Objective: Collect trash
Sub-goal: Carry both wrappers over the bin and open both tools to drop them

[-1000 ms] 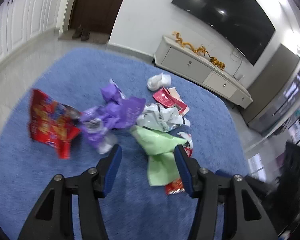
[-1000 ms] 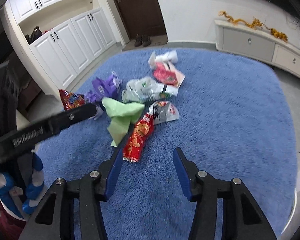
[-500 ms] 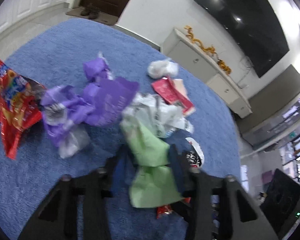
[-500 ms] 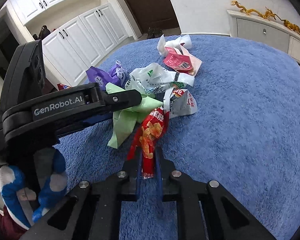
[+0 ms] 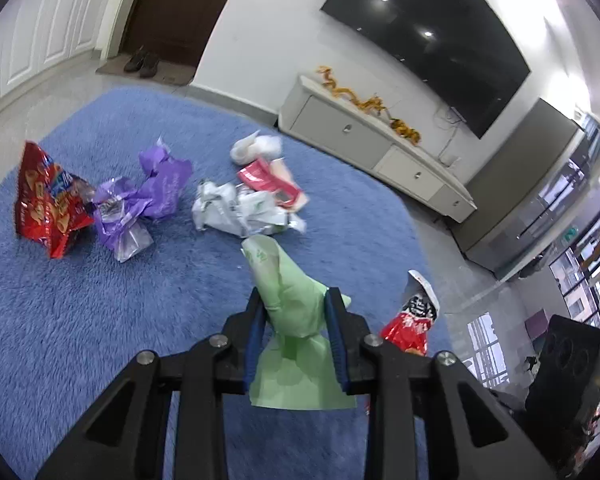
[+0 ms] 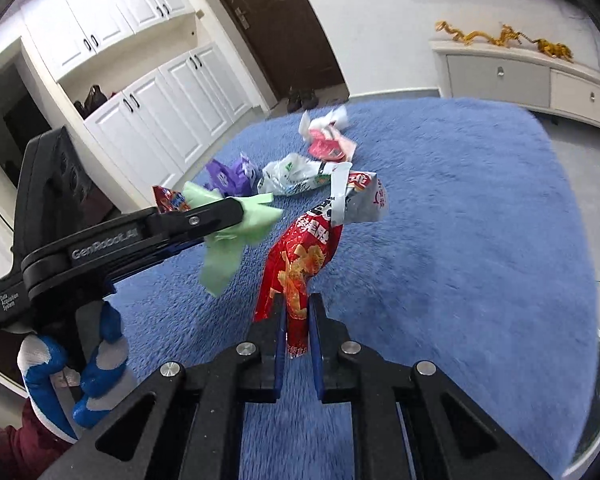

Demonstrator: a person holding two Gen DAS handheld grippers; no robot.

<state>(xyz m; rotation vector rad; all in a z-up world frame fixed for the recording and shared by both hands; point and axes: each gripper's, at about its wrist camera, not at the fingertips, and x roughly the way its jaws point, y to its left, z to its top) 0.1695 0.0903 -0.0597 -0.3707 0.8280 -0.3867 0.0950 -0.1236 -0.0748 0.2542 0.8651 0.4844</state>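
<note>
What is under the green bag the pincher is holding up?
Under the green bag, pinched in the left gripper, only blue rug shows. The bag's hanging tail hides a patch of rug directly below; nothing can be told there.

Open blue rug (image 6: 480,240) to the right of the right gripper (image 6: 296,316) and in the foreground: free passage there. Ahead, a cluster in the way: red snack bag (image 5: 46,208), purple wrappers (image 5: 144,204), white plastic bag (image 5: 236,212), red packet (image 5: 268,186), crumpled white wad (image 5: 254,146). Beyond the rug's far edge, blocked by a low TV cabinet (image 5: 376,152). On the left, white cupboards (image 6: 168,104).
</note>
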